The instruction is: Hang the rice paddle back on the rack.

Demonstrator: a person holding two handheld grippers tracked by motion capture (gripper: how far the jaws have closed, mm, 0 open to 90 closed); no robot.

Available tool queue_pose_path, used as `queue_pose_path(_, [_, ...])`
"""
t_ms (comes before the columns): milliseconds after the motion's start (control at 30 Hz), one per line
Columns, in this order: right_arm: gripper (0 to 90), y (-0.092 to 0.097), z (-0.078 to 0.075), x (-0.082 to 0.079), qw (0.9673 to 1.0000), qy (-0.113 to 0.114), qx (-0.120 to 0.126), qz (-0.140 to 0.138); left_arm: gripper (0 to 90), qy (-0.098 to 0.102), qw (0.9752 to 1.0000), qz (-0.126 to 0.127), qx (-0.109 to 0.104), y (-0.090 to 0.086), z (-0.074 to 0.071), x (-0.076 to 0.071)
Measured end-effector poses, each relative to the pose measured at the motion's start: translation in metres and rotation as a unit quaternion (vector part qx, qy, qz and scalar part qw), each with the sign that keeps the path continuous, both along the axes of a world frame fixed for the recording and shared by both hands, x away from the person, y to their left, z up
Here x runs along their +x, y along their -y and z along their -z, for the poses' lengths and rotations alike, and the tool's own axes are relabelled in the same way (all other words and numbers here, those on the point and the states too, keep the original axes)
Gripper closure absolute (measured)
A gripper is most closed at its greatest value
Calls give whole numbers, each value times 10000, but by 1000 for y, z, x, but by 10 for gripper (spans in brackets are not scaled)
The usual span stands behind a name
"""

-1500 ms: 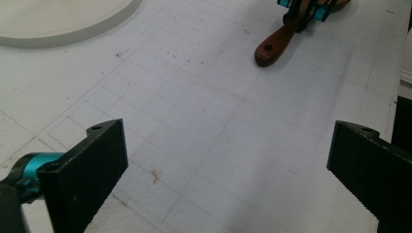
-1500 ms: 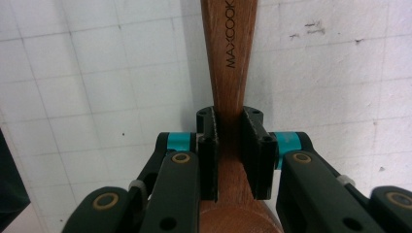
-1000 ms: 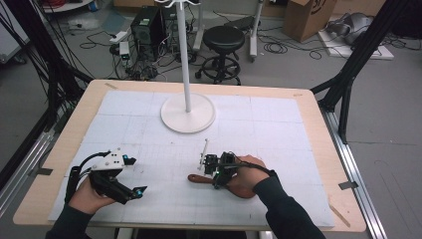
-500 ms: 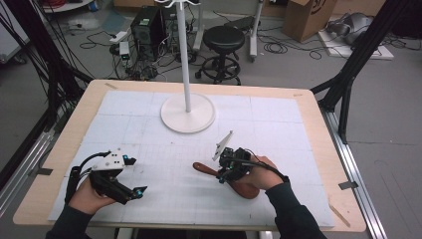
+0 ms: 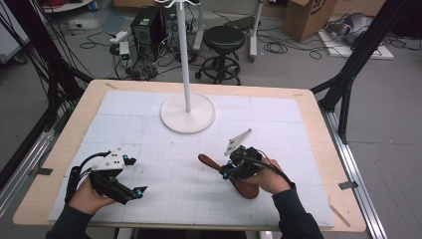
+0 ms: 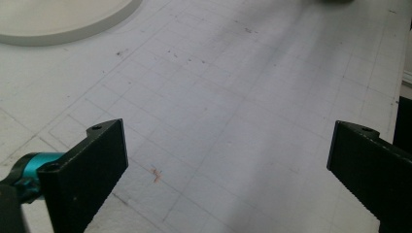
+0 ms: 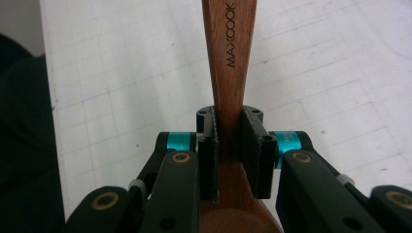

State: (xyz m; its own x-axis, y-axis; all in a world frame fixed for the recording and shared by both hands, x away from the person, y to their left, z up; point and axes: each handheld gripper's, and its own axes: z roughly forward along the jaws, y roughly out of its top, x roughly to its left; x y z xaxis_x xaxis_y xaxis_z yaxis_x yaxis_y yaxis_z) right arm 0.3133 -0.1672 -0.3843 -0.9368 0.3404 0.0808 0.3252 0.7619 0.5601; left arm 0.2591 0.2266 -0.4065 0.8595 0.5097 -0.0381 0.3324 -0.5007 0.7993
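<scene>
Partly behind jaws, wooden spoon (image 7: 228,73).

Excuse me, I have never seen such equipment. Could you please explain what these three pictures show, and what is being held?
A person sits at a table covered by a white gridded mat, holding a hand-operated gripper in each hand. The high view looks down from above. The other two pictures come from cameras riding on the grippers, looking along their black jaws. The left gripper is open, with nothing between its jaws. The right gripper is shut on a wooden spoon, clamping its handle. A white stand with a round base sits farther back.
</scene>
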Motion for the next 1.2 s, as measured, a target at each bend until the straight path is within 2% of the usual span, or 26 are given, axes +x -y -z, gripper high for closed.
queue_pose_path(233, [786,7,-1,-1,9991,97,334,239,17,12,10000,-5,-8,0,0,0])
queue_pose_path(300, [787,9,-2,-1,9982,155,466,334,17,7,10000,-10,-20,0,0,0])
queue_pose_path(400, [787,11,-3,-2,9970,128,644,416,17,10,10000,-9,-9,0,0,0])
queue_pose_path(567, [788,15,-3,-2,9949,267,827,521,17,18,10000,-14,-37,-1,-1,0])
queue_pose_path(700, [788,19,-5,-2,9914,318,1120,602,17,16,10000,-8,-42,-1,-1,0])
queue_pose_path(833, [788,23,-5,-3,9885,303,1270,765,17,12,10000,-7,-46,-1,-1,0])
queue_pose_path(1000, [788,28,-7,-5,9835,427,1531,865,17,13,10000,-7,-51,-1,-1,0])
queue_pose_path(1033, [788,29,-7,-5,9820,527,1578,894,17,14,10000,-9,-45,-1,-1,0])
queue_pose_path(1200, [788,33,-13,-7,9742,698,1888,1019,17,14,10000,-11,-45,-1,-1,0])
